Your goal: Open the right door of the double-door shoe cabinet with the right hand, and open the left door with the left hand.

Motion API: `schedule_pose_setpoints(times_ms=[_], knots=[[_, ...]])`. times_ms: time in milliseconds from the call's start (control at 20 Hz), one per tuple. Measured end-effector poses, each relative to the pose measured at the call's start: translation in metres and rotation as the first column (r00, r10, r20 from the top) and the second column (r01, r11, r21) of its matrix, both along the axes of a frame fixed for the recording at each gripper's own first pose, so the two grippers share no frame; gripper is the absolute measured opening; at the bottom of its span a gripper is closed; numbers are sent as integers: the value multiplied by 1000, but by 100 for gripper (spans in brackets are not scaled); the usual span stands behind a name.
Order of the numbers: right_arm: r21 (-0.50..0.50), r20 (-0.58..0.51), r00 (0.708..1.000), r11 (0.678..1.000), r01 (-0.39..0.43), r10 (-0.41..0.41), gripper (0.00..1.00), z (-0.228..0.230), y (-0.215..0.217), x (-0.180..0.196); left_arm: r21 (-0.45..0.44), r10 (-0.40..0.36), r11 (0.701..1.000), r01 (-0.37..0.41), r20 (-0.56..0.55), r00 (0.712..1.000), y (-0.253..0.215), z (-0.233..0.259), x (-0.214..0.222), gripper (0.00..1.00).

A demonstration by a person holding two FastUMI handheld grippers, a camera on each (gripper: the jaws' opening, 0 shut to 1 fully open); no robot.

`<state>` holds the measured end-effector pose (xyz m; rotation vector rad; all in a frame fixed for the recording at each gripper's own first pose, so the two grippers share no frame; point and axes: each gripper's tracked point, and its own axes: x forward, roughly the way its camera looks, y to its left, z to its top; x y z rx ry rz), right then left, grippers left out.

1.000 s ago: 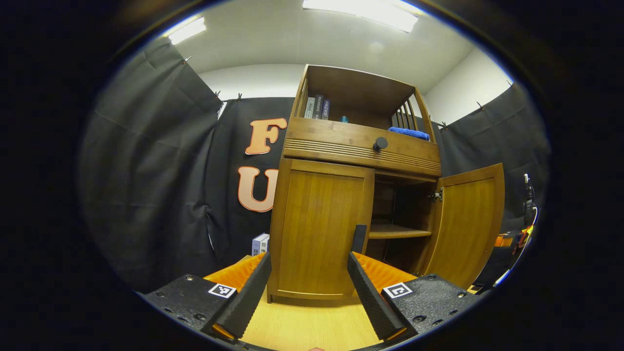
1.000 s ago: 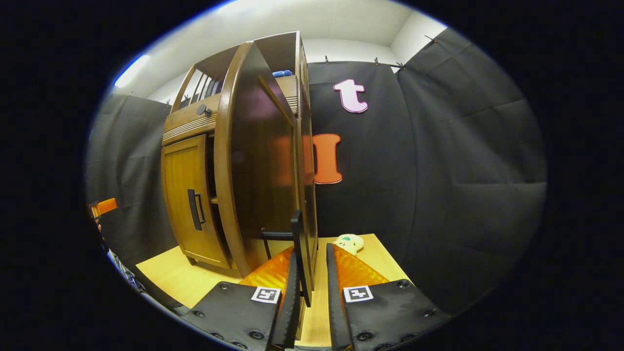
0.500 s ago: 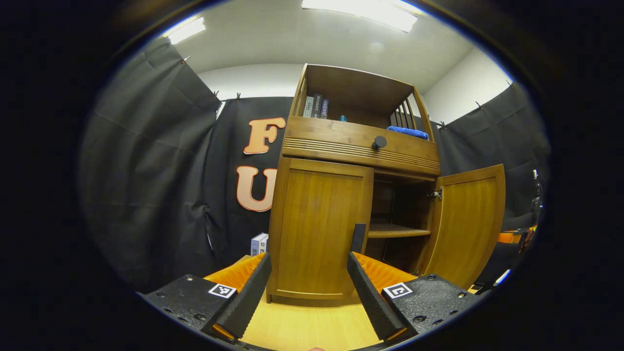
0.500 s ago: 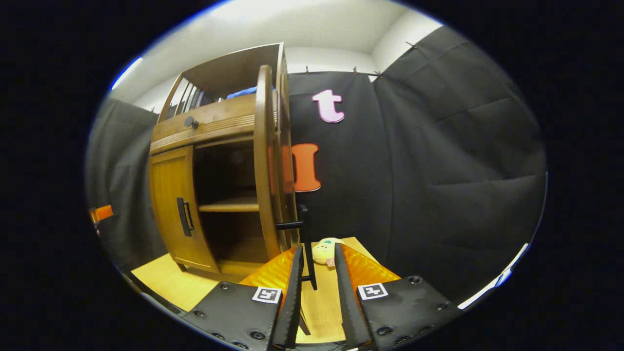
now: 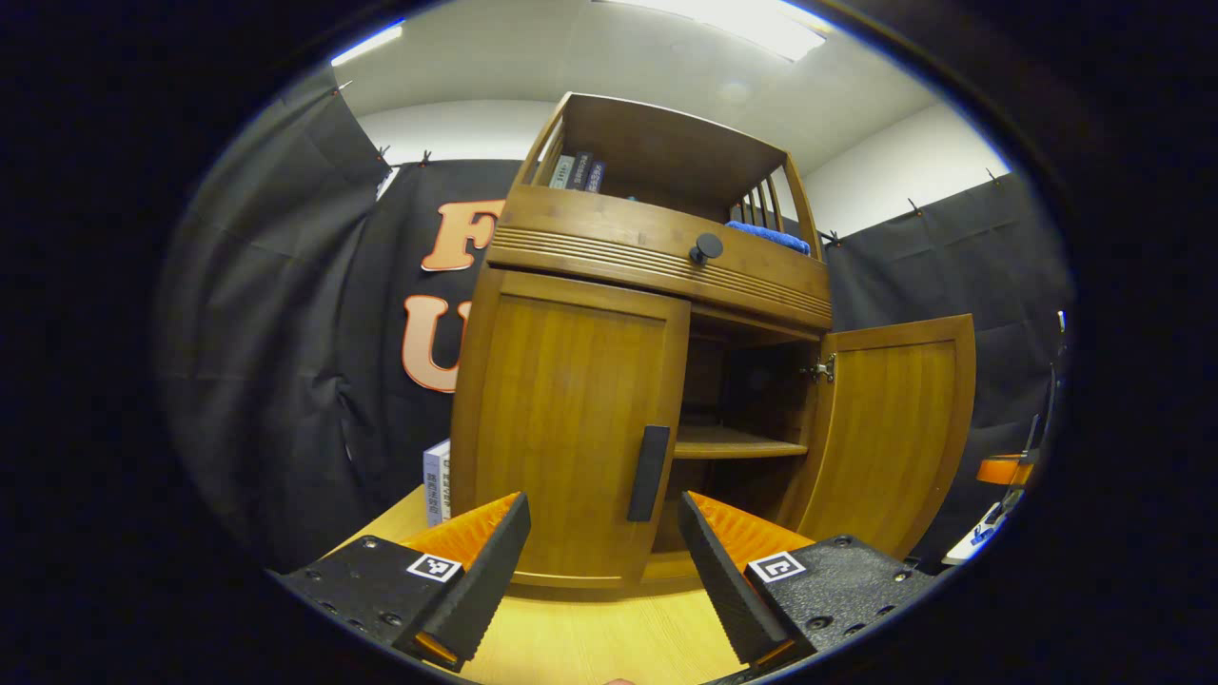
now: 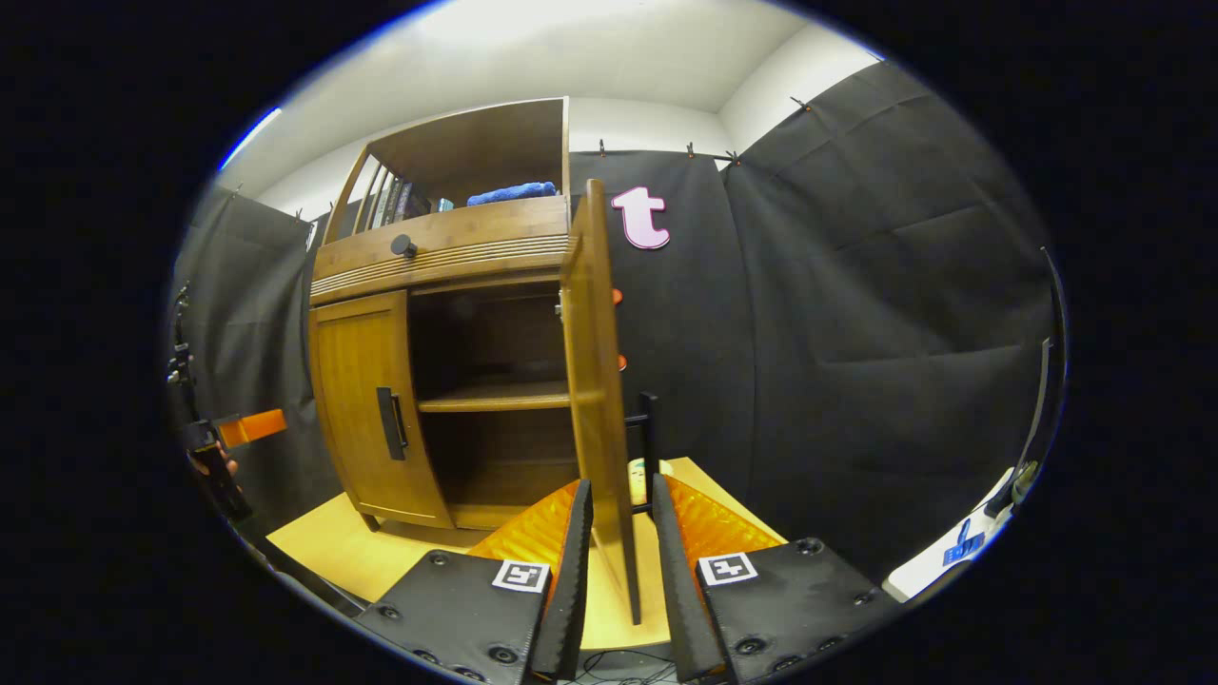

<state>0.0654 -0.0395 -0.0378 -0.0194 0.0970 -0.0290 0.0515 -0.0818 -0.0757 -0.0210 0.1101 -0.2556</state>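
Right door (image 6: 598,381) now swung wide; our right gripper (image 6: 623,561), slightly parted, has let go. Left gripper (image 5: 604,561), wide open and empty, nears left door handle (image 5: 653,473).

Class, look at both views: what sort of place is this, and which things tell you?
Probably a staged recording booth, not a home: black cloth walls surround a wooden shoe cabinet on a pale board floor.

- Left gripper view: low, near the shoe cabinet (image 5: 609,381), facing its closed left door (image 5: 566,433), angled upward.
- Right gripper view: low, edge-on to the open right door (image 6: 598,381).
- Shared: cabinet front, both doors, shelf (image 6: 495,398).
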Motion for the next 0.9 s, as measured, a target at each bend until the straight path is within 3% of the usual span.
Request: schedule_pose_setpoints(times_ms=[200,350,500,700,750,900], knots=[[2,1,1000,1000,19,-19,35,-2,23,-6,10,-46,999,46,8,999,-28,-8,45,92],[7,-11,1000,1000,29,-29,55,-7,37,-11,12,-77,997,77,21,997,-52,-19,76,92],[25,-22,1000,1000,18,-18,64,-12,46,-14,-26,-118,993,118,1,993,-77,-32,102,94],[78,-29,1000,997,8,-6,81,-14,50,-14,14,-76,997,76,-3,997,-87,-51,140,91],[83,-25,1000,996,8,-6,86,-14,50,-14,27,-64,998,64,2,998,-88,-56,152,95],[70,-32,999,997,16,-14,86,-16,45,-17,29,-27,999,28,-33,999,-83,-77,168,92]])
